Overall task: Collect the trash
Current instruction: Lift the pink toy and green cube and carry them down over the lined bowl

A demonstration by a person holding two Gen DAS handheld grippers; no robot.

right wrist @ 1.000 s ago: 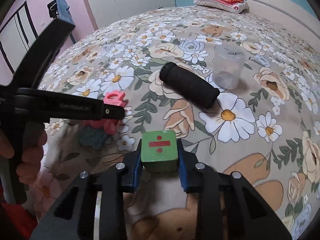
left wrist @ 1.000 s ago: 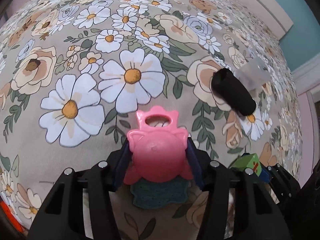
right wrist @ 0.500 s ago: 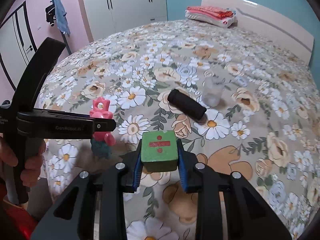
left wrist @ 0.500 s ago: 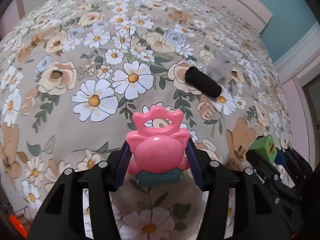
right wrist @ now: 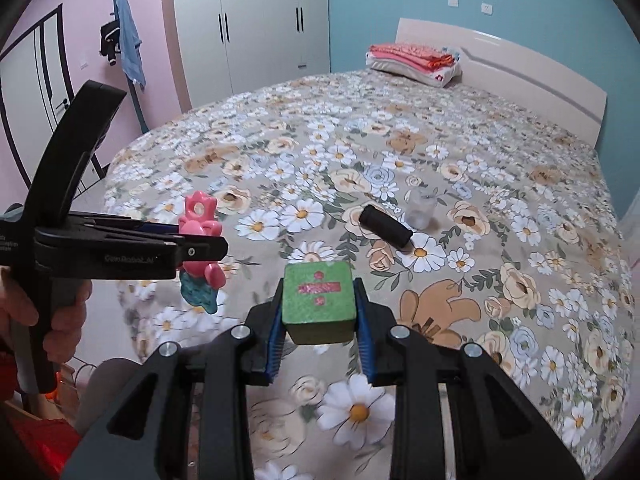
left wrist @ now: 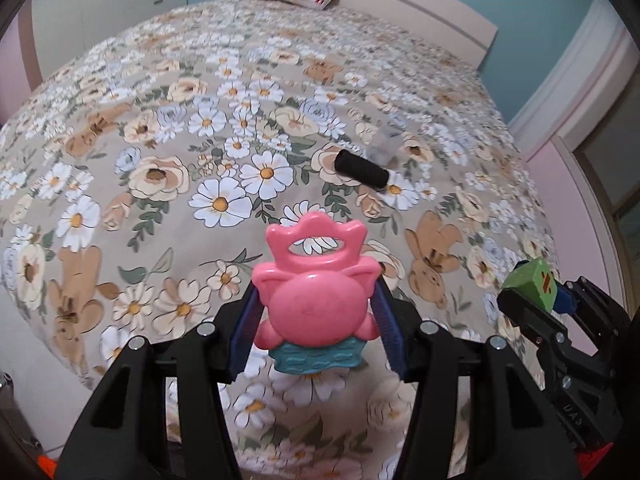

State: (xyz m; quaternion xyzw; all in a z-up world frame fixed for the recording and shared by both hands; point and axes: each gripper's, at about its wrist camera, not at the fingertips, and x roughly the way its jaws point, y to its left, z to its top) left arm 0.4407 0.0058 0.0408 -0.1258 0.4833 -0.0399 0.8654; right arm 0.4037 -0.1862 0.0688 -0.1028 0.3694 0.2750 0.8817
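Note:
My left gripper (left wrist: pixel 316 312) is shut on a pink toy with a teal base (left wrist: pixel 316 300) and holds it in the air over the near edge of the bed. The toy also shows in the right wrist view (right wrist: pixel 199 236). My right gripper (right wrist: pixel 318 312) is shut on a green cube with a red division sign (right wrist: pixel 318 298), also lifted; the cube shows at the right of the left wrist view (left wrist: pixel 532 284). A black foam roll (right wrist: pixel 385 231) and a clear plastic cup (right wrist: pixel 420 208) lie on the floral bedspread (right wrist: pixel 480 160) farther in.
Folded red and white bedding (right wrist: pixel 412 60) lies by the headboard (right wrist: pixel 520 64). White wardrobes (right wrist: pixel 256 20) stand along the far wall. A blue garment (right wrist: pixel 130 48) hangs by the pink wall. Something red (right wrist: pixel 36 440) sits low at the left, off the bed.
Both grippers have risen and pulled back from the bed with the toy and the cube held. The roll and cup now look smaller and farther away.

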